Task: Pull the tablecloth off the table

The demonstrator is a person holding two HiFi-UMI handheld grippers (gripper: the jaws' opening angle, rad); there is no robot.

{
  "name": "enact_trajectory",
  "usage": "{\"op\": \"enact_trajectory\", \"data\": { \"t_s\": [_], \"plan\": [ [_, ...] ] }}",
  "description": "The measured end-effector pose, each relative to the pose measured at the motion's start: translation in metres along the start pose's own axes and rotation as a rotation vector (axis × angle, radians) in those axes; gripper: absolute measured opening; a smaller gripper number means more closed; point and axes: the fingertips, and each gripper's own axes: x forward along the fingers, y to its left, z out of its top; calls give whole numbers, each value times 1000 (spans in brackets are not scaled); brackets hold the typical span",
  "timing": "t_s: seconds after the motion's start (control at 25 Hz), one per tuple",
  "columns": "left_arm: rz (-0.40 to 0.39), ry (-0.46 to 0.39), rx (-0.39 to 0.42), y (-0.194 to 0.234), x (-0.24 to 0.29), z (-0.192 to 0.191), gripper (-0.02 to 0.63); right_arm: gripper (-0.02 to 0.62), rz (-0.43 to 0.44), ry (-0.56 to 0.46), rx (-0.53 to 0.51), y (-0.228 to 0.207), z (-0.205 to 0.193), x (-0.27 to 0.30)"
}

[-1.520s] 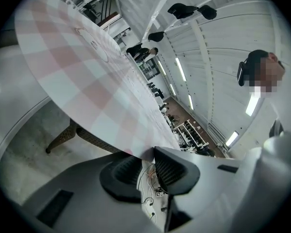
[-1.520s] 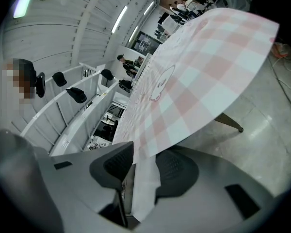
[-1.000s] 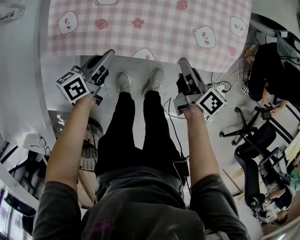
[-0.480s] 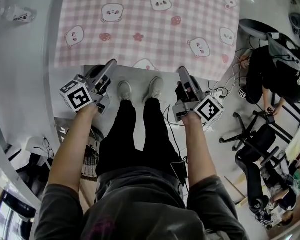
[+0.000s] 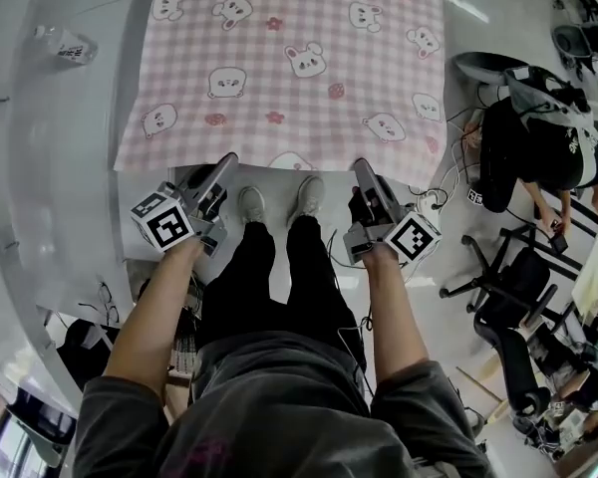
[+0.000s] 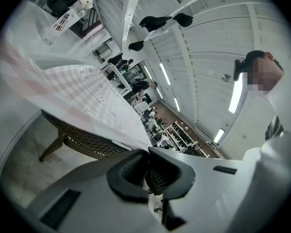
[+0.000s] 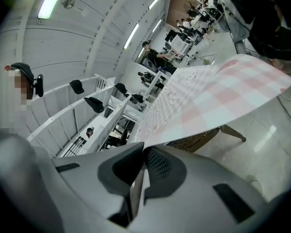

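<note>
The pink checked tablecloth [image 5: 289, 68], printed with small animal faces, is spread out flat in front of the person. Its near edge is held up in the air, just above the person's shoes [image 5: 279, 199]. The left tool [image 5: 227, 160] has its jaws pressed together on that edge near one corner. The right tool [image 5: 360, 165] is closed the same way near the other corner, and a strip of cloth hangs down between its pads. Both tools are at about the same height and well apart, so the edge between them is stretched almost straight.

From below, the gripper views show the dark woven surface [image 7: 196, 140] with its legs standing under the cloth. The cloth reaches past the rim toward the person without touching anything. So the tablecloth is not off: most of it that I can see lies over the surface. The far end goes out of the top of the head view, and I cannot tell how much is over there.

In my judgement the grip is secure and the pull is somewhere in its course. What is left is to draw the rest of the cloth clear of the rim. A water bottle [image 5: 65, 43] stands on the white counter at the left, apart from the cloth.
</note>
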Motion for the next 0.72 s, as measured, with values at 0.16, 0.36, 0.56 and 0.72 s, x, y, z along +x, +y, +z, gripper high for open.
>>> {"op": "enact_trajectory", "data": {
  "t_s": [0.16,0.36,0.56,0.72],
  "plan": [
    [-26,-5,37,-40,-3,9,0,5,7,-18,7,20,15,-27],
    [-51,-1,57,-63,-4,11,0,5,10,-54,-15,30,25,-42],
    [-94,-19,70,-49,7,18,0,5,36,-111,-37,28,29,-29],
    [-110,-41,88,-77,3,31,2,5,71,-124,-42,55,46,-40]
  ]
}}
